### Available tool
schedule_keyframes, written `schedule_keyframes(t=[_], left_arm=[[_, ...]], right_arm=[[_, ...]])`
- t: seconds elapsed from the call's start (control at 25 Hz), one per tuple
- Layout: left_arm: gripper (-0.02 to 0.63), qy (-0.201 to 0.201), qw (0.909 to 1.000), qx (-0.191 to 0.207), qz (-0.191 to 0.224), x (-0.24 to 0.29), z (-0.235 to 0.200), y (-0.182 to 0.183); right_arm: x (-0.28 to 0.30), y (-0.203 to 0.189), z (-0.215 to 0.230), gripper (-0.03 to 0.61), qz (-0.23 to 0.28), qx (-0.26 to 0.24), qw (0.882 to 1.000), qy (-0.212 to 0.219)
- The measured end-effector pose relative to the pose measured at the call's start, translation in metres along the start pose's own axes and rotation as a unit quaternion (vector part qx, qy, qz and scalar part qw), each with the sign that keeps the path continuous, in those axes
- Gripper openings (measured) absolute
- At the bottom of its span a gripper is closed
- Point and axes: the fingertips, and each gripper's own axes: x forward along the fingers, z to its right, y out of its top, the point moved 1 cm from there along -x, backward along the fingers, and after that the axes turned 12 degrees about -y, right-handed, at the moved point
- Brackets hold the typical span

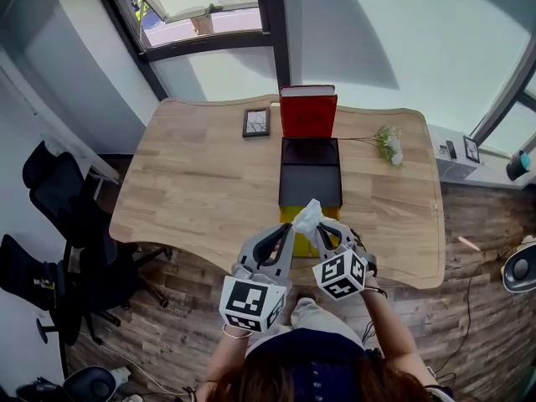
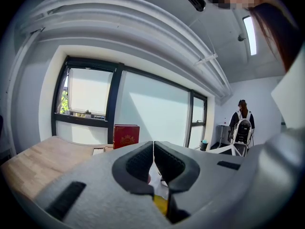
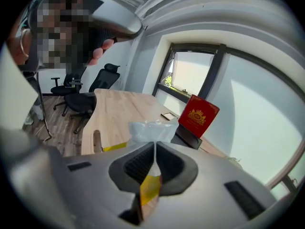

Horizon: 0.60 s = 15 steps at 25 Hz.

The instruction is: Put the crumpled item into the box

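A crumpled clear plastic item [image 1: 307, 213] sticks up from my right gripper [image 1: 321, 224], which is shut on it just above the table's near edge. In the right gripper view the crumpled plastic [image 3: 150, 130] bulges over the shut jaws of the right gripper [image 3: 154, 147], with a yellow part below them. The box [image 1: 311, 182] is black and open, directly beyond the plastic, with its red lid [image 1: 308, 111] standing upright. My left gripper [image 1: 285, 229] sits close beside the right one, jaws shut; my left gripper [image 2: 153, 144] shows nothing sticking out between its tips. A yellow piece [image 1: 291, 218] lies against the box's near end.
On the wooden table [image 1: 193, 182], a small framed picture [image 1: 256, 121] lies left of the lid and a flower sprig [image 1: 388, 145] lies to the right. Office chairs [image 1: 50, 182] stand off the left edge. A person [image 2: 242, 123] stands far off in the left gripper view.
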Motion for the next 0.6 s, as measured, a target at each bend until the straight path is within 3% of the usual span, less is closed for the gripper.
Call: schedule_keyframes(t=[0.6], left_arm=[[0.029, 0.002, 0.9998, -0.007, -0.016, 0.013, -0.013, -0.009]], right_arm=[[0.053, -0.04, -0.035, 0.032, -0.046, -0.056, 0.995, 0.071]])
